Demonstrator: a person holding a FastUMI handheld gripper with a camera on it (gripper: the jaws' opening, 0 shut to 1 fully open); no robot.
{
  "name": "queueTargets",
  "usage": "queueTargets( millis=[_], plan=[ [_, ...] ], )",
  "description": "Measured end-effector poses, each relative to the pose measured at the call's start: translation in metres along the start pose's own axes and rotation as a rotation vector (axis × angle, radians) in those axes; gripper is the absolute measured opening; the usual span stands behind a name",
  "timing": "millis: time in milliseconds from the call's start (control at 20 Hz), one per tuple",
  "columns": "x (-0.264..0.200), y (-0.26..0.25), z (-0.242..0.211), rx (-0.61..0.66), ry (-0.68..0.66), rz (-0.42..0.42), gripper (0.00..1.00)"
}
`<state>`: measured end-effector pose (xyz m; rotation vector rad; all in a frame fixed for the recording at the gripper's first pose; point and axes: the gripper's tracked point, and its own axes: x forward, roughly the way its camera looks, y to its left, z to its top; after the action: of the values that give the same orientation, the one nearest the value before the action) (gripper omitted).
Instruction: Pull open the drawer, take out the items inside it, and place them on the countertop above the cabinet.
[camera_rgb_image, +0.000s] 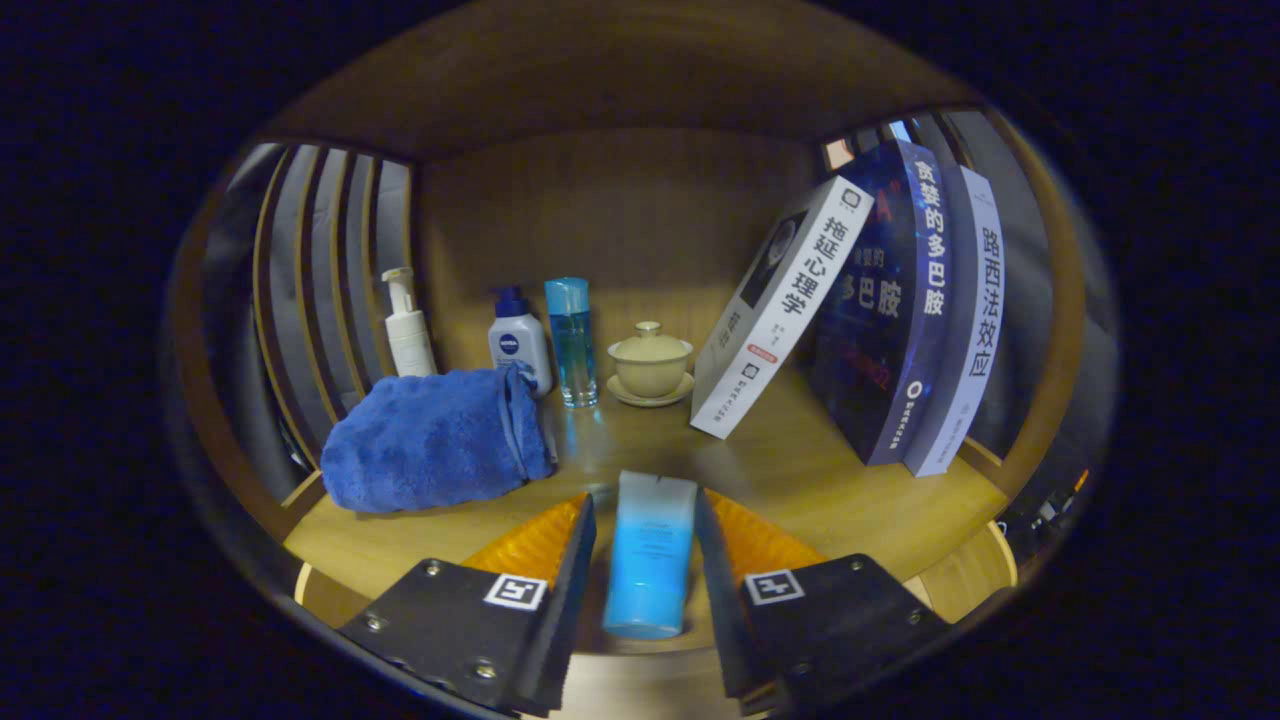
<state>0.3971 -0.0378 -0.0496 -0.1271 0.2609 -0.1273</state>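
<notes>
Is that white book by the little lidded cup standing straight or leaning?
Leaning. The white book tilts with its top resting against the dark blue book beside it, its bottom corner near the lidded cup.

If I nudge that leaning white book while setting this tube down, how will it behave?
The white book leans tilted against the dark blue book, so a nudge may slide its bottom edge out and drop it flat. It looks stiff. The lidded cup stands close beside it. The fingers grip the blue tube.
</notes>
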Motion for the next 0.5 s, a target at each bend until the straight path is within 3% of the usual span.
queueTargets(
  millis=[200, 500],
  plan=[
    [-0.024, 0.006, 0.0, -0.051, -0.015, 0.02, 0.95],
    [-0.076, -0.009, 0.021, -0.034, -0.06, 0.024, 0.9]
  ],
)
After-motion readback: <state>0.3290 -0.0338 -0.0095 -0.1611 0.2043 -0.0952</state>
